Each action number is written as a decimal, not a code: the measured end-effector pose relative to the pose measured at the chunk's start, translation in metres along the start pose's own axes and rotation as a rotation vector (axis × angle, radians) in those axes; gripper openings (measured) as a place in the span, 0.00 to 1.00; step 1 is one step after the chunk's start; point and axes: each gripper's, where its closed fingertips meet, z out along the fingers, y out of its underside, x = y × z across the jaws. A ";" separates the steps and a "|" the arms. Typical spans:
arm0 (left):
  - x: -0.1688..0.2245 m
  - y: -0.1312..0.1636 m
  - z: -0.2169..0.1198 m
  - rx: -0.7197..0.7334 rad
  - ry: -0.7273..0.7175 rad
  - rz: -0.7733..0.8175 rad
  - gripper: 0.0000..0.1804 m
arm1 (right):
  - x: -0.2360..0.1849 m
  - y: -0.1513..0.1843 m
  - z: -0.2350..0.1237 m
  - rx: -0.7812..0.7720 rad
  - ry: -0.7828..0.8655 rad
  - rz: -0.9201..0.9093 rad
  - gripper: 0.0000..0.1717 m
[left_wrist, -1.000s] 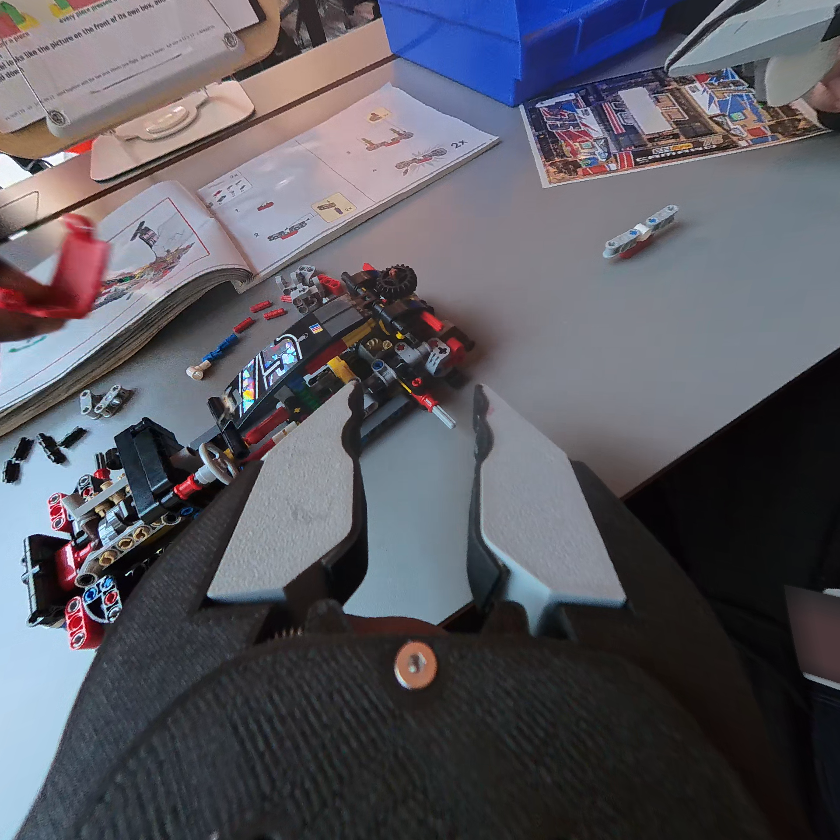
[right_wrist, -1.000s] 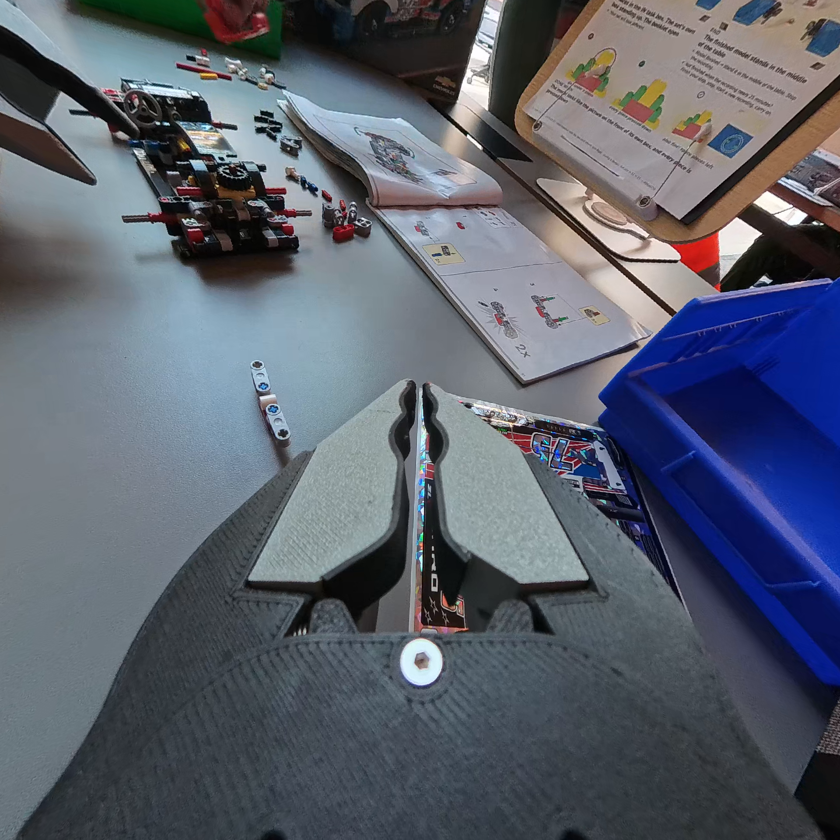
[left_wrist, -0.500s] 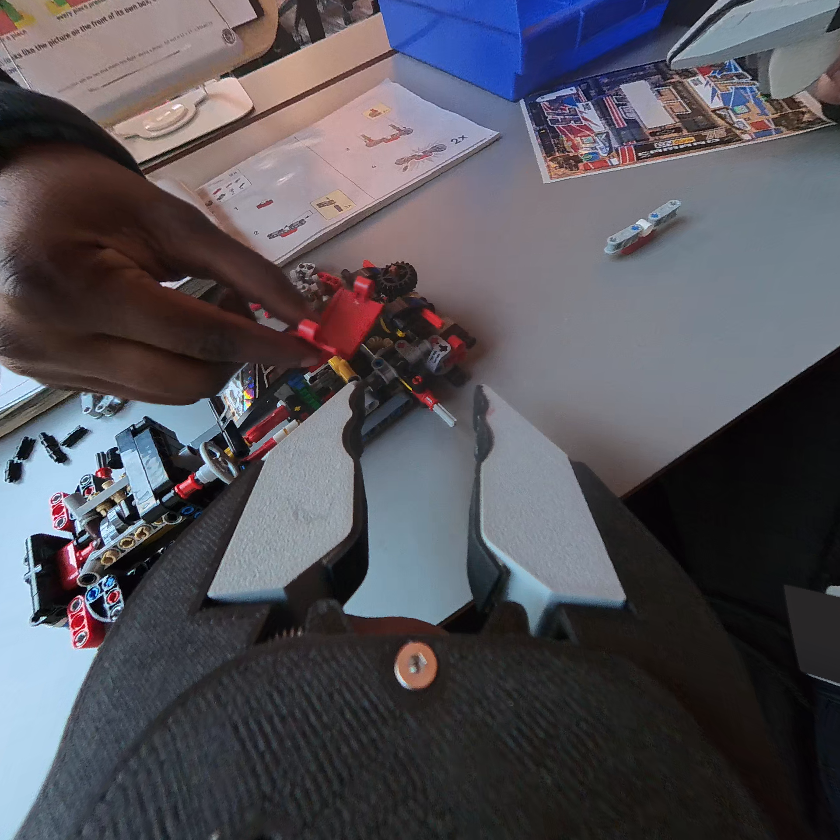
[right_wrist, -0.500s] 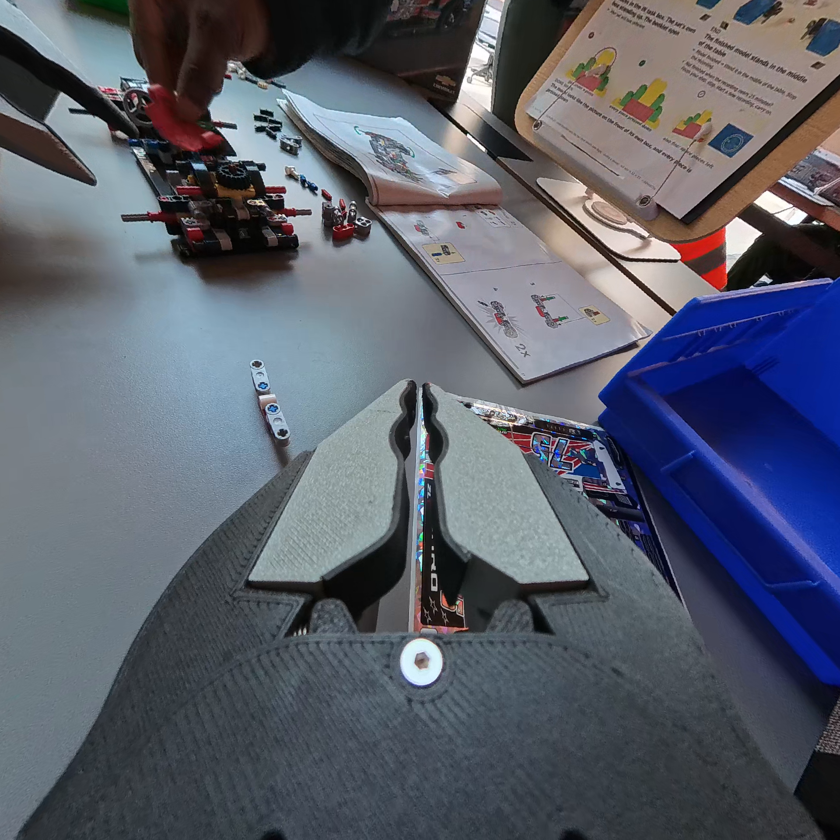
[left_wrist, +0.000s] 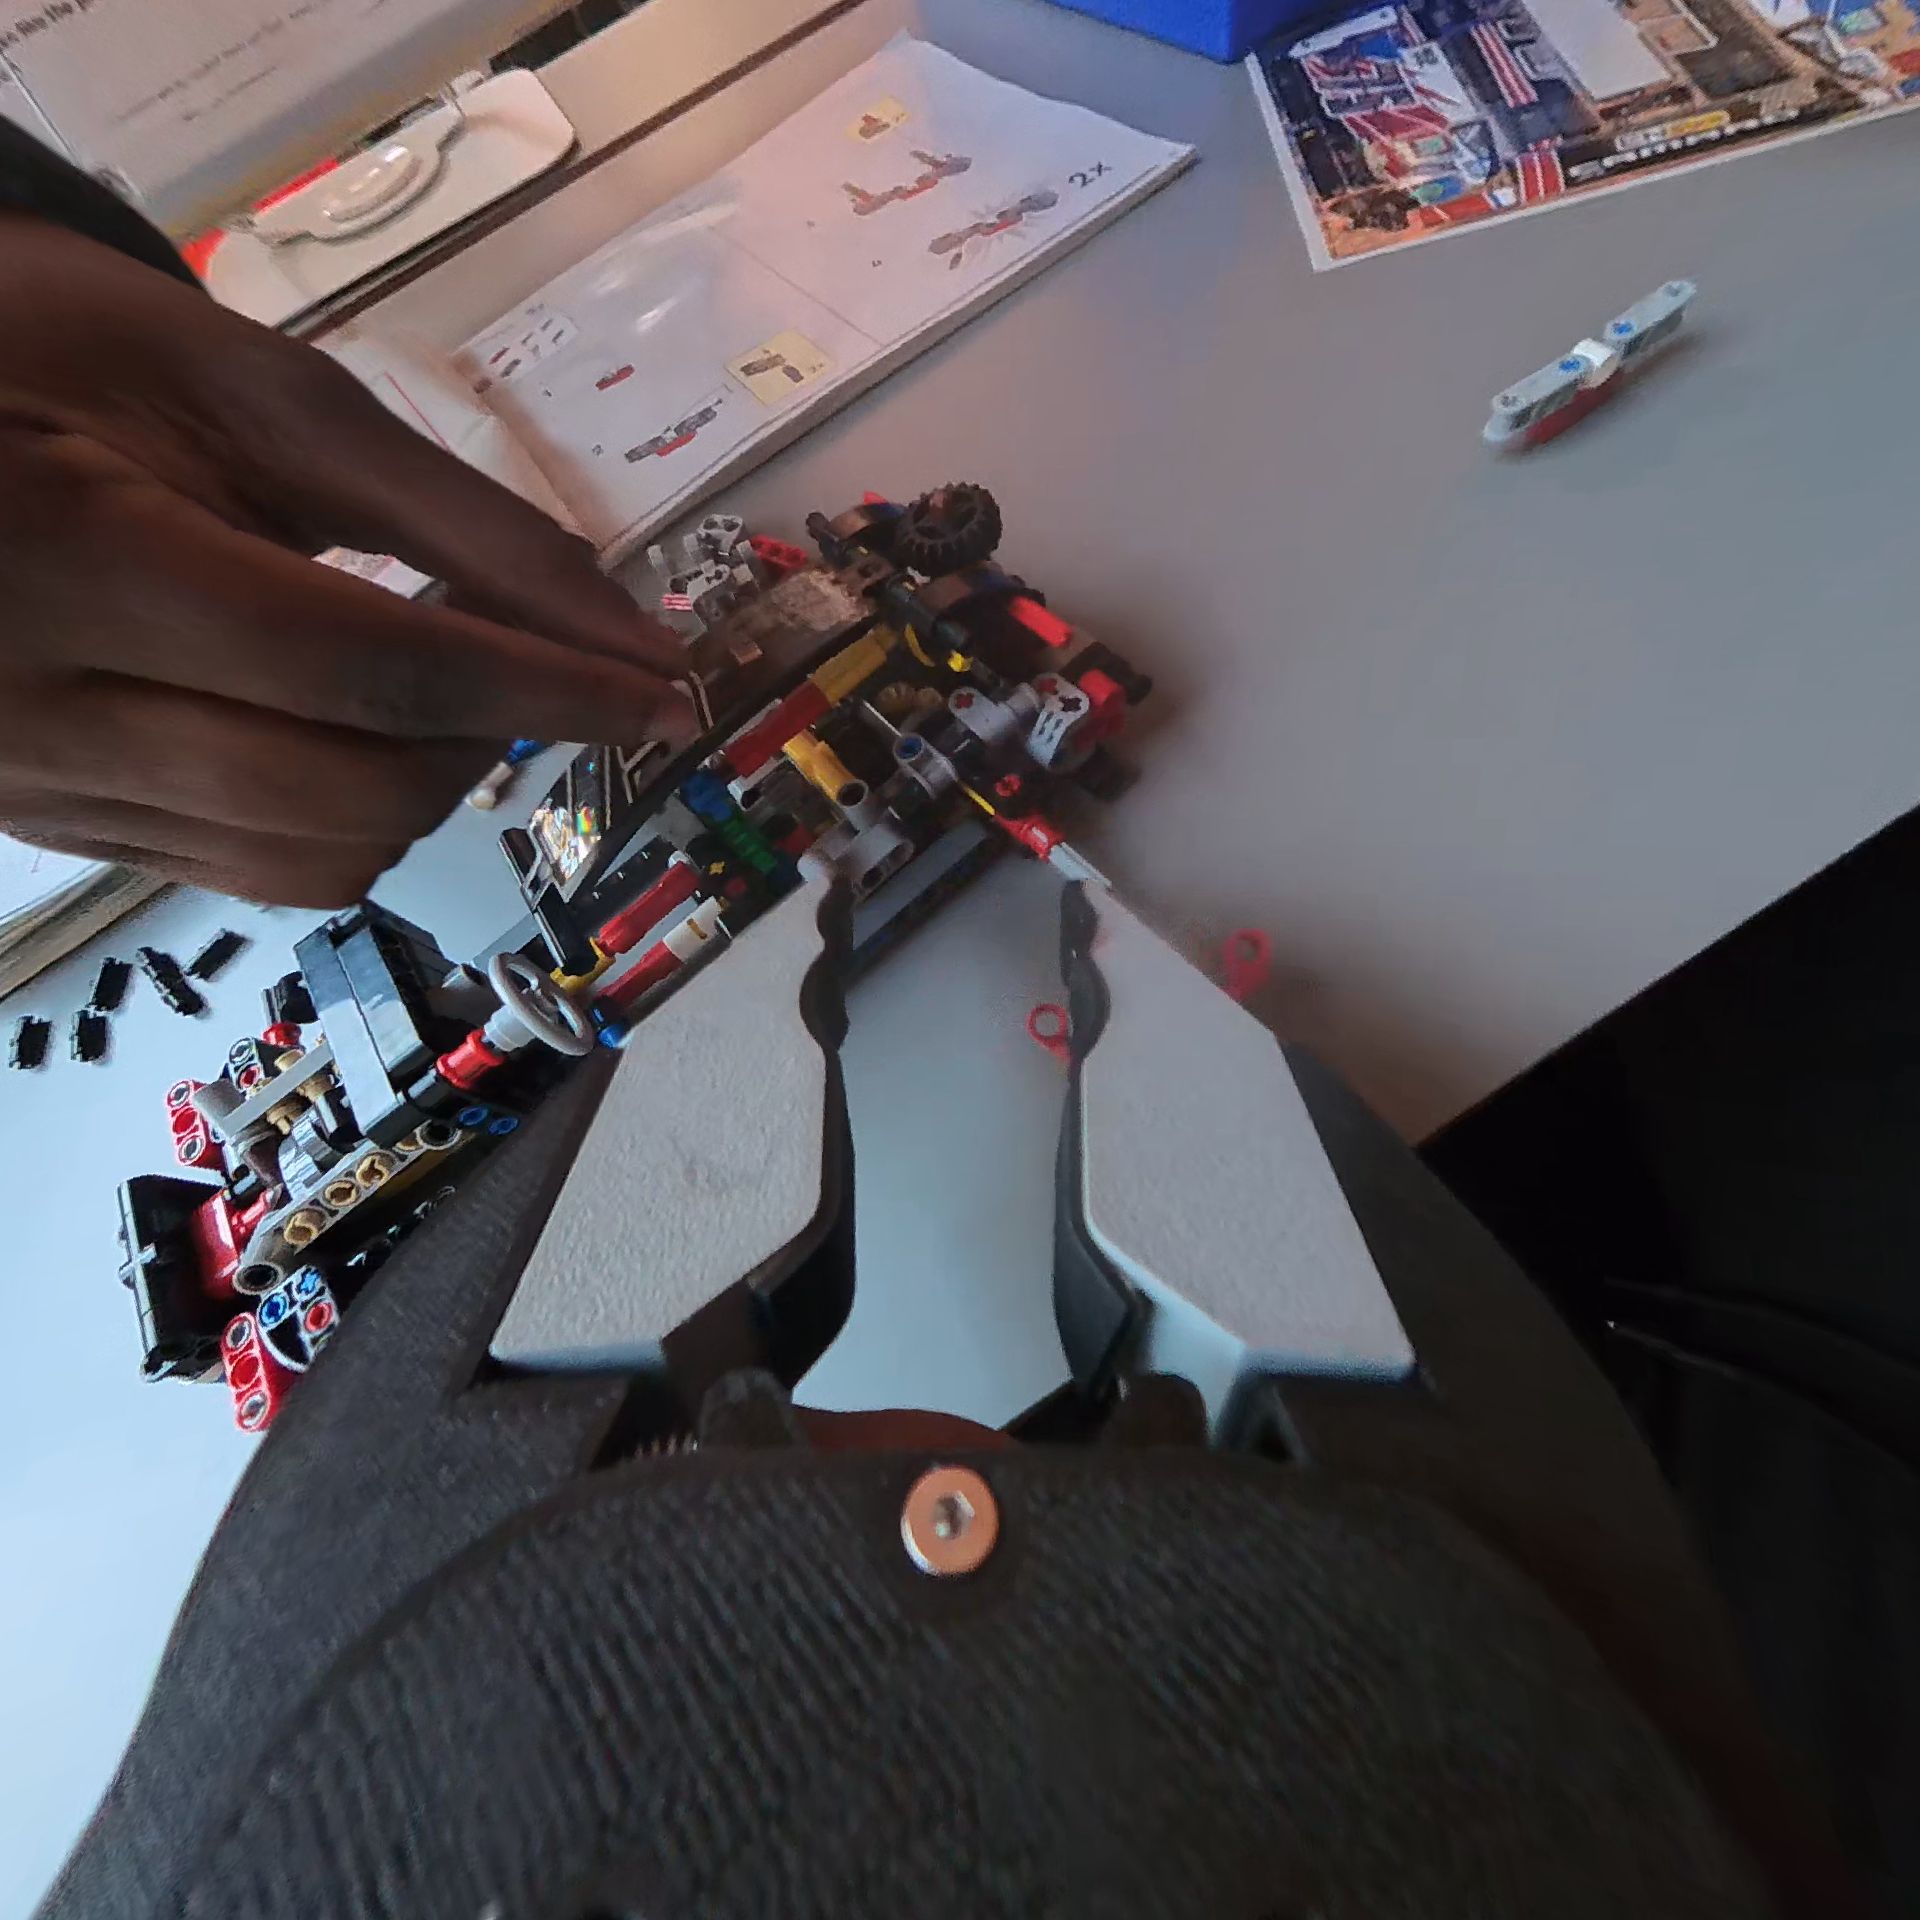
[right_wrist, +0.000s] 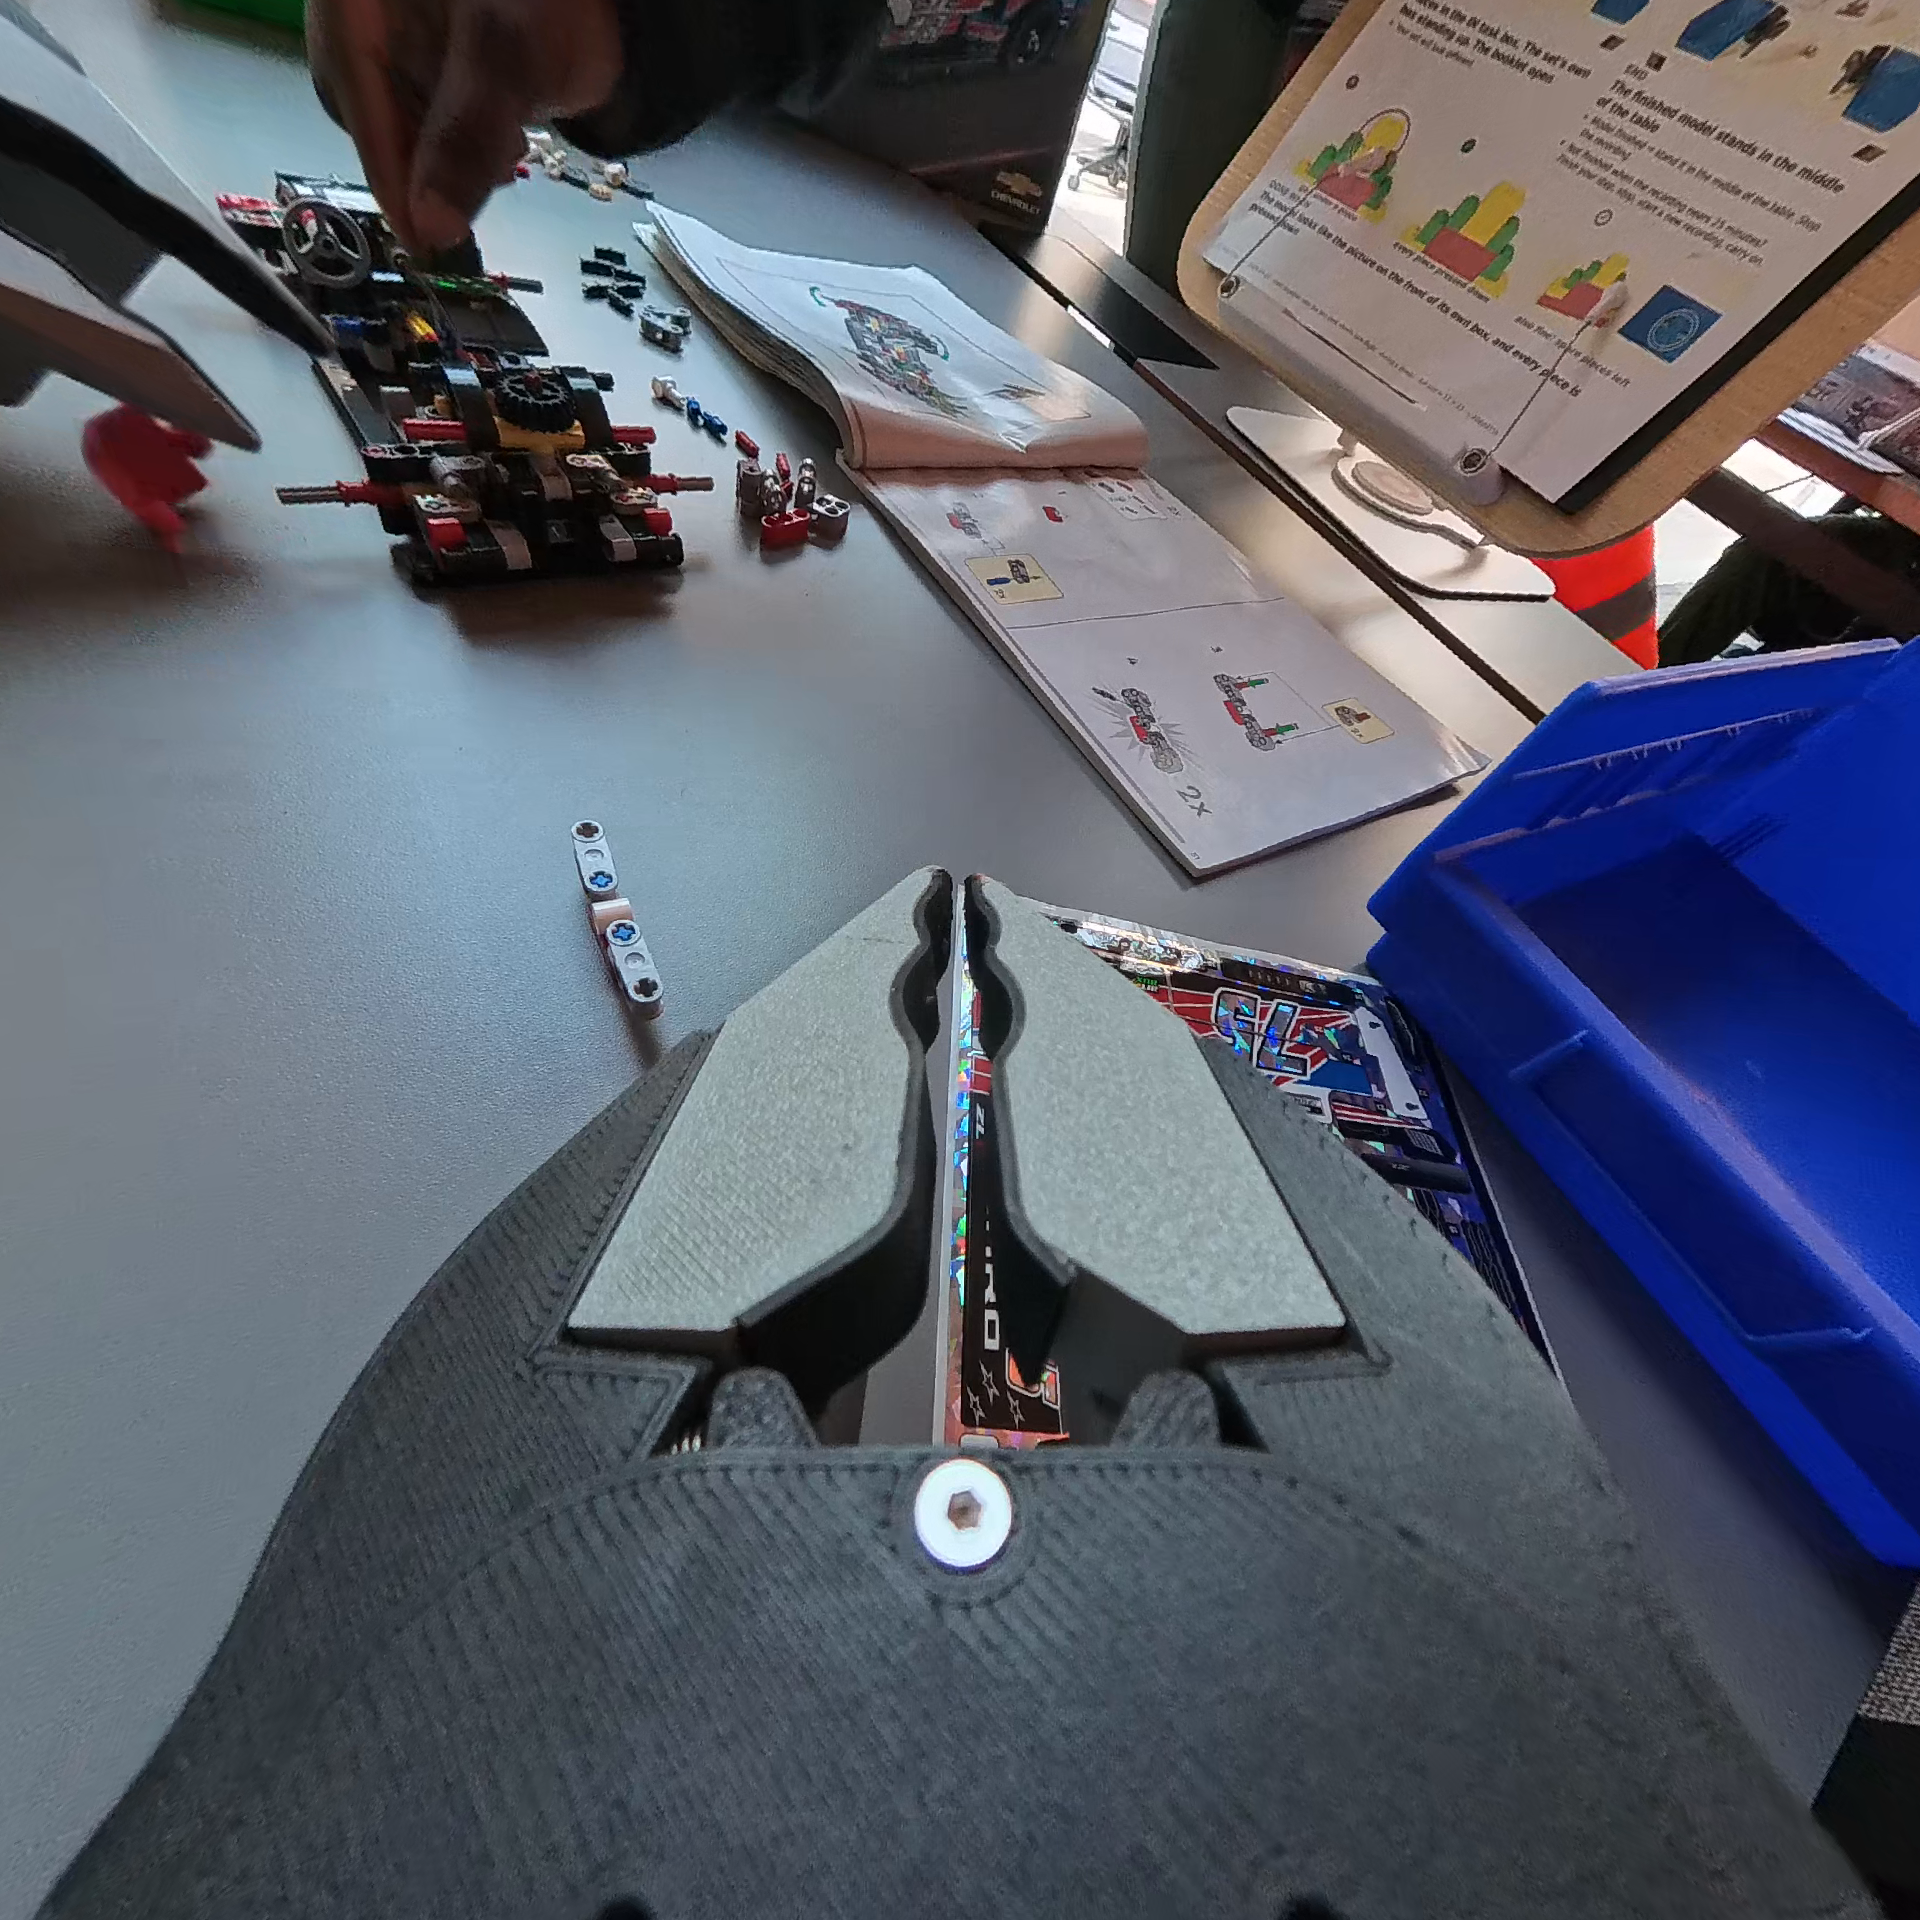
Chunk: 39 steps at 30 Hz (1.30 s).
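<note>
My left gripper (left_wrist: 951, 894) is open at the near side of a half-built brick car chassis (left_wrist: 831, 748). A small red piece (left_wrist: 1247, 951) lies on the table under its right finger (left_wrist: 1195, 1122), not pressed between the pads. In the right wrist view the piece (right_wrist: 140, 468) lies below the left gripper (right_wrist: 281, 390). A person's hand (left_wrist: 260, 623) touches a black panel on the chassis (right_wrist: 488, 447). My right gripper (right_wrist: 958, 883) is shut above the left edge of a shiny sticker sheet (right_wrist: 1299, 1039) lying flat on the table.
A short grey beam piece (right_wrist: 618, 925) lies alone left of my right gripper. An open instruction booklet (right_wrist: 1143, 644) lies behind it. A blue bin (right_wrist: 1683, 1039) stands at the right, a tilted instruction board (right_wrist: 1558, 208) behind. Loose small parts (right_wrist: 790, 499) lie beside the chassis. The table edge (left_wrist: 1558, 987) is close on the right. The left gripper's tips are roughly 25 cm from the right gripper's.
The hand brought a red piece over the chassis; the piece now lies at my left gripper's right finger and the hand touches the black panel. My left fingers closed slightly. The right gripper has not moved.
</note>
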 end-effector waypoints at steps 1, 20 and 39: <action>-0.001 0.001 0.000 -0.003 0.002 0.002 0.21 | 0.000 0.000 0.000 0.000 0.000 0.000 0.00; 0.038 0.032 -0.019 -0.127 0.294 0.100 0.03 | -0.001 0.001 0.000 -0.003 -0.002 -0.005 0.00; -0.126 0.010 -0.070 0.060 -0.179 -0.199 0.00 | -0.002 0.001 0.001 -0.003 -0.009 -0.001 0.00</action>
